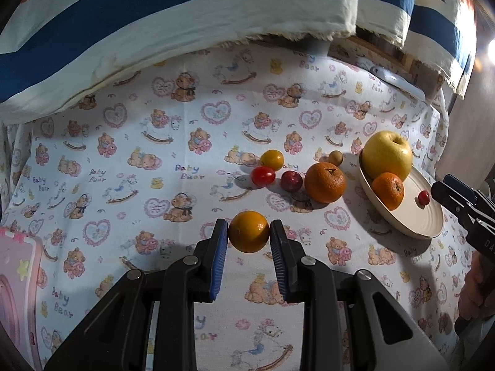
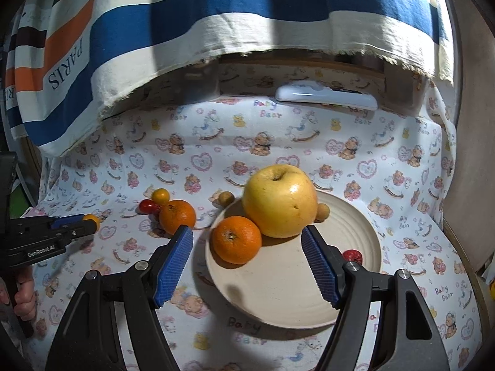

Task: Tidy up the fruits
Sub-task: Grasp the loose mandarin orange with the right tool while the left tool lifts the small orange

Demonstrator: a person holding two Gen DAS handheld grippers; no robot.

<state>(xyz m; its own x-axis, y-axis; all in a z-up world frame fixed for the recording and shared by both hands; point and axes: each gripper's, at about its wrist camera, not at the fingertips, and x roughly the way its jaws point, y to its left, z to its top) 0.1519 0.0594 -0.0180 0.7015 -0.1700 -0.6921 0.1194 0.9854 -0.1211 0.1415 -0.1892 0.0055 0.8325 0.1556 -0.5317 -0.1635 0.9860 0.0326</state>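
While clamped in the left gripper point(image 1: 249, 232) above the printed cloth point(image 1: 154, 154), small orange fruit point(image 1: 249, 232) mid-transfer. Right gripper point(image 2: 247, 247) apart and empty over the plate point(image 2: 278, 293), beside the yellow apple point(image 2: 280, 201). Next, probably: carriage rightward, gentle release onto bare plate.

We are looking at a white tablecloth point(image 1: 130, 142) printed with teddy bears, hearts, rocking horses and the words "Baby Bear", covering the whole work surface. A striped cloth point(image 2: 216, 24) in blue, cream and orange, lettered "PARIS", is hanging over the back, its frayed hem draping above the tablecloth. A white oblong device point(image 2: 326, 95) is lying beneath that hem. A pink object point(image 1: 18, 281) is sitting at the left edge.
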